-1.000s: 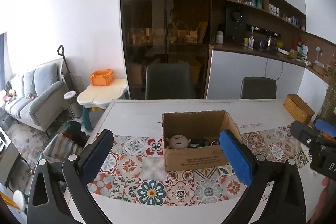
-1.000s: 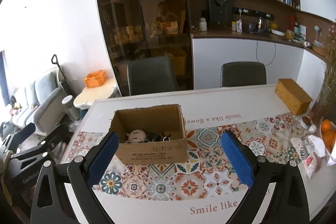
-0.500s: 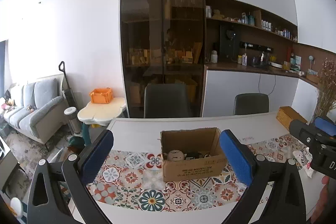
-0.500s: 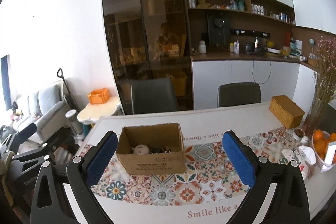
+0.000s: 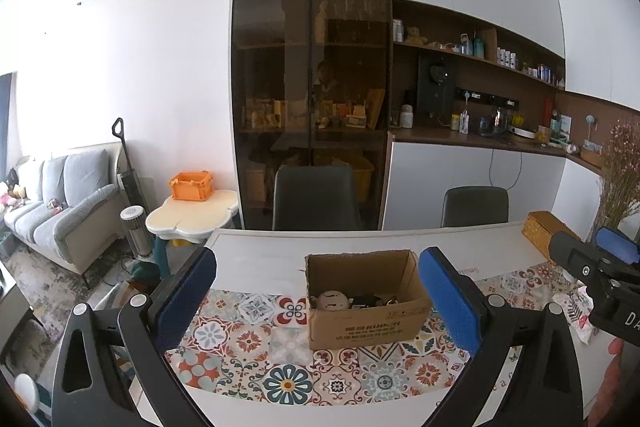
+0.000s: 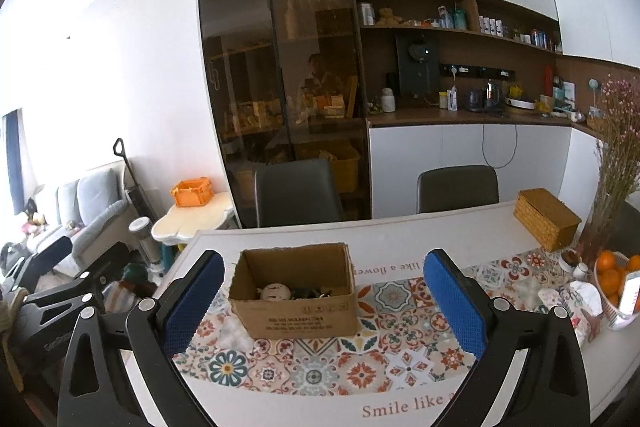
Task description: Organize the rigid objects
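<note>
An open cardboard box [image 5: 366,301] stands on the patterned table mat [image 5: 288,359]; it also shows in the right wrist view [image 6: 298,289]. Inside lie a round white object [image 5: 331,301] and several small dark items [image 5: 370,301]. My left gripper [image 5: 316,299] is open and empty, held back from the box and above the table's near edge. My right gripper [image 6: 320,303] is open and empty, to the right of the left one. The right gripper shows at the left view's right edge [image 5: 596,267]; the left gripper shows at the right view's left edge [image 6: 52,291].
A woven box [image 6: 546,217] and a bowl of oranges [image 6: 614,275] stand at the table's right end beside a vase of dried flowers [image 6: 616,163]. Two dark chairs [image 5: 316,197] stand behind the table. A sofa [image 5: 60,203] and a small table with an orange crate [image 5: 191,185] are to the left.
Both grippers have pulled back from the box and tilted upward, so the box looks smaller and lower and more of the room shows. Both stayed open.
</note>
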A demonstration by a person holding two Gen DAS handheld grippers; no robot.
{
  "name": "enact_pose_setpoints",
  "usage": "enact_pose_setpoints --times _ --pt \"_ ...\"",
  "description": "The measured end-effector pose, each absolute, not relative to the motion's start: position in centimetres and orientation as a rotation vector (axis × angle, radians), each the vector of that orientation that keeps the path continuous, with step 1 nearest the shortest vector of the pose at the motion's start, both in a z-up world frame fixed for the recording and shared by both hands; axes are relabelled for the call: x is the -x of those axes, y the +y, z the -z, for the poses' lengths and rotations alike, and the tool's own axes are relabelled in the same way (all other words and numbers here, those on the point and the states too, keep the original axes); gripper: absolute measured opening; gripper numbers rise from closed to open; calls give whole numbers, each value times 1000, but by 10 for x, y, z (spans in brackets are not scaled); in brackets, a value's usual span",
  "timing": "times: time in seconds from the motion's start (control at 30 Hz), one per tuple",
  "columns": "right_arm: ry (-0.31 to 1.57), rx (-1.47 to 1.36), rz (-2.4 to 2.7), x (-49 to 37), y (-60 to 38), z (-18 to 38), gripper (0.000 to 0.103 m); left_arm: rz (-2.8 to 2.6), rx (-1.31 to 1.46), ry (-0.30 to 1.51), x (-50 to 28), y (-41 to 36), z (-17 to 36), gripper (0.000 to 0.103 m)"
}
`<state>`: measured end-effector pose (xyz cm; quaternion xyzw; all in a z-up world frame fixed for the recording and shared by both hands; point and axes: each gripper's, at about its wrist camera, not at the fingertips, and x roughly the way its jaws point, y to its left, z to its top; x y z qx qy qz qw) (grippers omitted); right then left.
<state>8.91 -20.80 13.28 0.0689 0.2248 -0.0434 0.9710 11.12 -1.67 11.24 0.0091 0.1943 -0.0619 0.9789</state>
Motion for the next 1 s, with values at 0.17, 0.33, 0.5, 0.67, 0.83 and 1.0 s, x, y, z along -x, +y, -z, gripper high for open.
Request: enact_pose_setpoints --times 0.17,0.33,0.5,0.67,0.83,1.0 --pt "450 -135 90 -89 -208 -133 101 129 -22 392 -111 -18 -113 103" --pt "450 -135 87 -89 -208 -134 101 128 -22 387 -111 -18 -114 103" --pt "452 -135 82 -88 -210 -134 101 120 -24 389 -111 -20 -114 103" --pt "450 -132 83 -89 -208 -135 101 120 -23 388 -111 -21 -114 103" --pt "452 -132 87 -90 -208 -134 101 119 -23 390 -111 -20 -113 103" --pt "451 -132 82 -90 -208 -135 101 124 -23 390 -110 -20 -113 103"
